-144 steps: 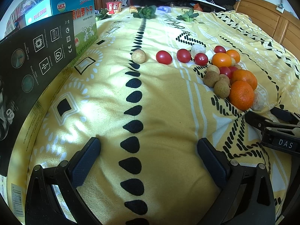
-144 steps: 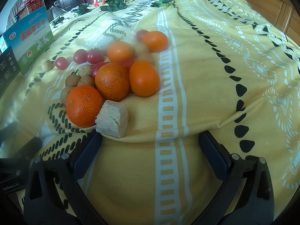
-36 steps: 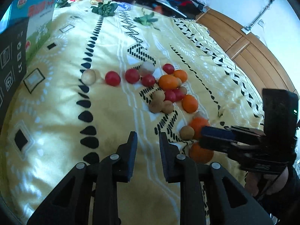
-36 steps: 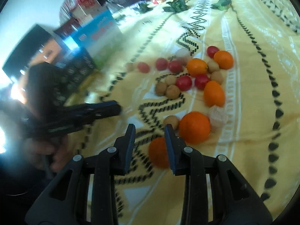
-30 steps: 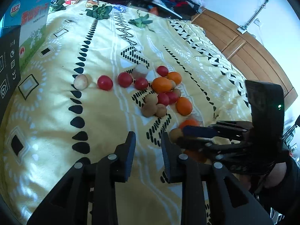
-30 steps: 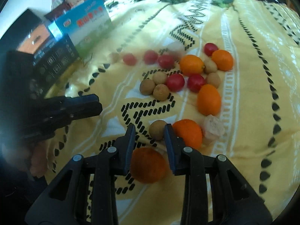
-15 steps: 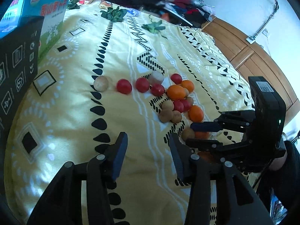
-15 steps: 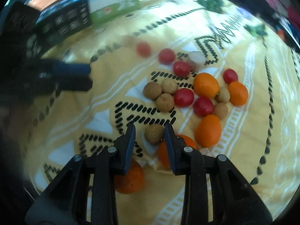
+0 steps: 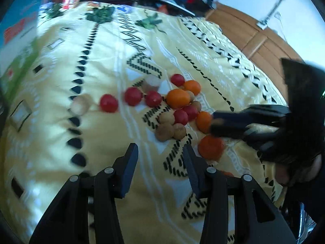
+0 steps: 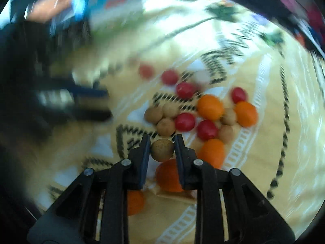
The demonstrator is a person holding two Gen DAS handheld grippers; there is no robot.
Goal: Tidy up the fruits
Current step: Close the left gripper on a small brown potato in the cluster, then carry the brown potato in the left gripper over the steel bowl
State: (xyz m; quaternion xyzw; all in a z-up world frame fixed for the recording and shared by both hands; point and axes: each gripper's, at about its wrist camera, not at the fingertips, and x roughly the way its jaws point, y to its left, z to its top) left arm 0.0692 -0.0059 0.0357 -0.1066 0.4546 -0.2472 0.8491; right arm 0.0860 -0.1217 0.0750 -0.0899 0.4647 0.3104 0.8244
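Note:
Fruit lies in a loose heap on a yellow patterned bedspread [image 9: 101, 142]: red tomatoes [image 9: 109, 102], oranges [image 9: 178, 98], small brown round fruits [image 9: 165, 131]. My right gripper [image 10: 162, 145] is shut on one brown fruit [image 10: 161, 149] and holds it above an orange [image 10: 169, 175], just short of the brown cluster [image 10: 160, 118]. In the left wrist view it shows as a dark blurred shape [image 9: 243, 124] over the oranges. My left gripper [image 9: 160, 154] is open and empty, above the cloth just before the heap.
A pale round fruit [image 9: 79, 105] lies alone left of the tomato row. Boxes [image 9: 16, 32] stand along the bed's left edge. Green leaves [image 9: 101, 14] and piled clothes are at the far end. A wooden headboard [image 9: 254, 40] runs along the right.
My right gripper has closed on the loose brown fruit and lifted it. My left gripper has opened wider and moved closer to the heap. Both views are motion-blurred.

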